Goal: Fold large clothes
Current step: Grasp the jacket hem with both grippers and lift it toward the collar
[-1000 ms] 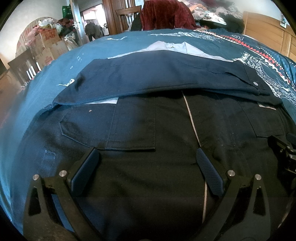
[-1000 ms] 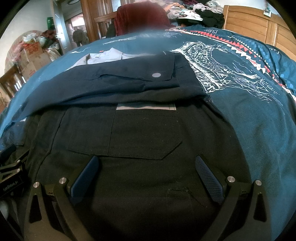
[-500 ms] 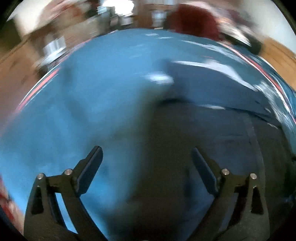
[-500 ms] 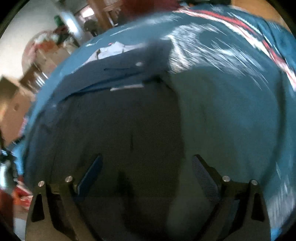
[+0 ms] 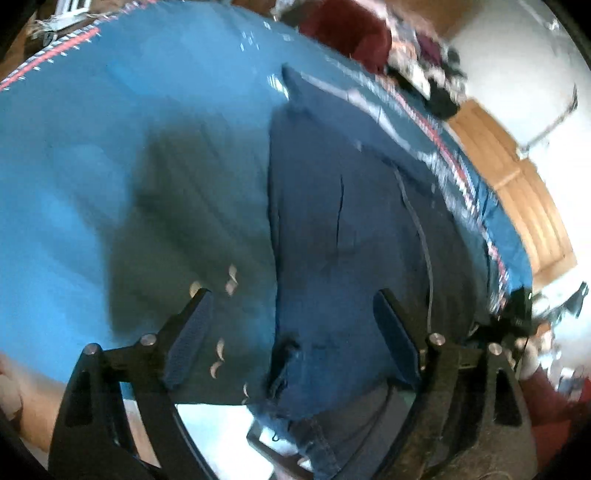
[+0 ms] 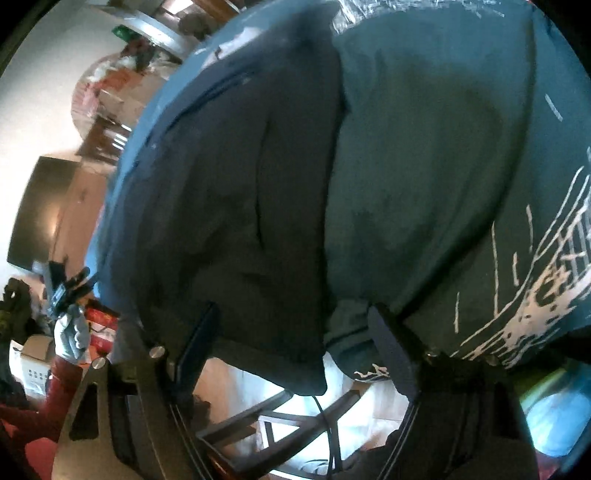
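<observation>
Hovering over the near edge of the bed, the left gripper point(image 5: 291, 332) had its jaws spread wide with nothing between them. Below it lay the dark jacket point(image 5: 351, 221), flat on the blue bedspread point(image 5: 74, 166), its near edge hanging slightly past the bed edge. Left finger sat over bare bedspread, right finger over the jacket; the jacket's side edge ran between them. A pale line ran lengthwise down the jacket. A dark shadow fell on the bedspread just left of the jacket. The frame was blurred, so fabric detail was hard to read. A wooden headboard point(image 5: 532, 206) showed at far right, a red garment point(image 5: 347, 33) and a clothes pile beyond the bed.

Right wrist view: the right gripper point(image 6: 295, 339) was also wide open and empty, held over the jacket's point(image 6: 240, 184) near corner. That corner drooped over the bed edge between the fingers. To the right was the bedspread point(image 6: 424, 166), with a white print point(image 6: 546, 288). At far left a gloved hand point(image 6: 70, 332) with a red sleeve held the other gripper's handle, near the jacket's opposite side. A dark wooden chair frame point(image 6: 277, 417) and pale floor showed below the bed edge. A dark screen point(image 6: 40, 210) hung on the left wall.
</observation>
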